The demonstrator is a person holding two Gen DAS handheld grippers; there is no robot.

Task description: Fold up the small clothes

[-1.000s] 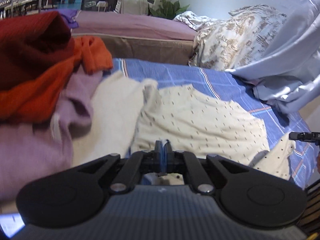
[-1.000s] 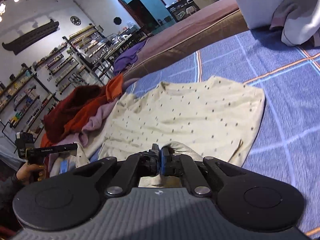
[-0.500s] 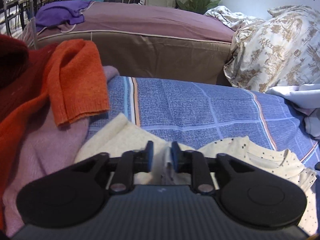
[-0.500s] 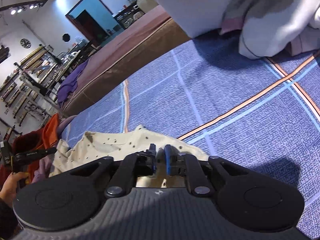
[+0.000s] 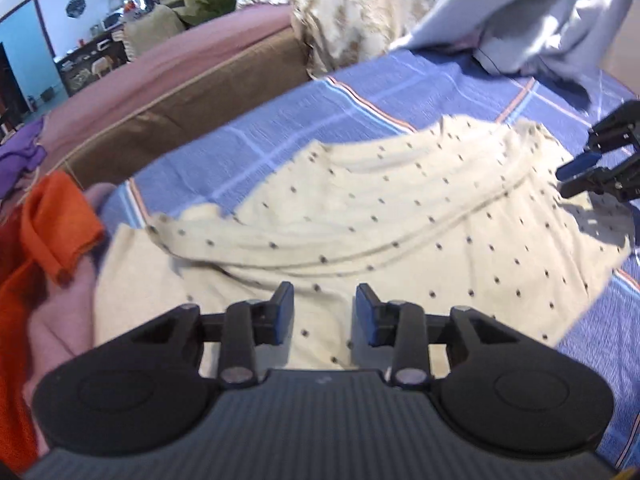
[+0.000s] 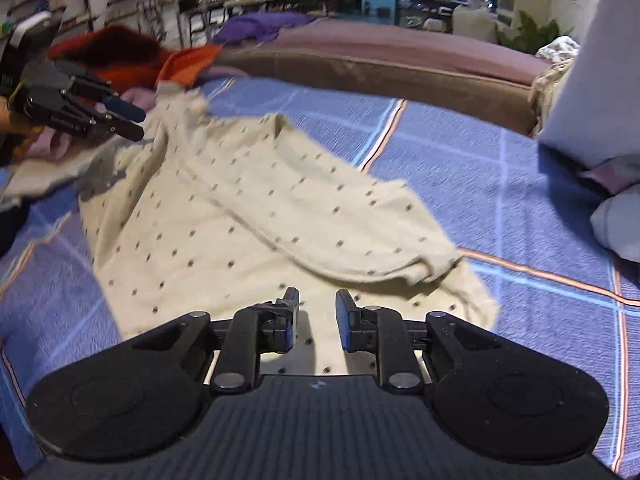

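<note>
A cream garment with small dark dots lies on the blue checked sheet, one long part folded over the rest. My left gripper hovers over its near edge; its jaws are closing with nothing between them. The right gripper shows at the right edge of this view, by the garment's far side. In the right wrist view the same garment spreads ahead, and my right gripper stands open and empty above its near edge. The left gripper appears at the left there, fingers apart.
A heap of orange, dark red and lilac clothes lies left of the garment. A brown and mauve bed borders the sheet behind. A patterned quilt and pale grey bedding lie at the back right.
Both grippers were shut on the cream garment's edge, then opened and let it go. They have pulled back and rolled, and the garment now lies folded over on the sheet.
</note>
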